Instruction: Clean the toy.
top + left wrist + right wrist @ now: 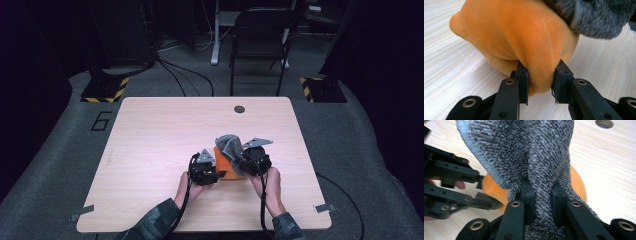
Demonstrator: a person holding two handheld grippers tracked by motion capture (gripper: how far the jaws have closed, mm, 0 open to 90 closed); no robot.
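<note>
An orange plush piece (524, 40) lies on the wooden table (160, 130), seen near the front centre in the high view (226, 162). My left gripper (541, 83) is shut on a fold of its lower edge, and it sits just left of the plush in the high view (205, 170). A grey knitted cloth (529, 152) drapes over the plush's top (231, 146). My right gripper (542, 203) is shut on a bunch of that cloth and stands at the plush's right side (256, 159). In the right gripper view the left gripper (456, 187) shows at the left.
A round cable hole (239, 109) sits near the table's far edge. A folding chair (260, 40) stands beyond the table, and yellow-black striped bases (105, 90) rest on the floor. Cables trail from both grippers toward the front edge.
</note>
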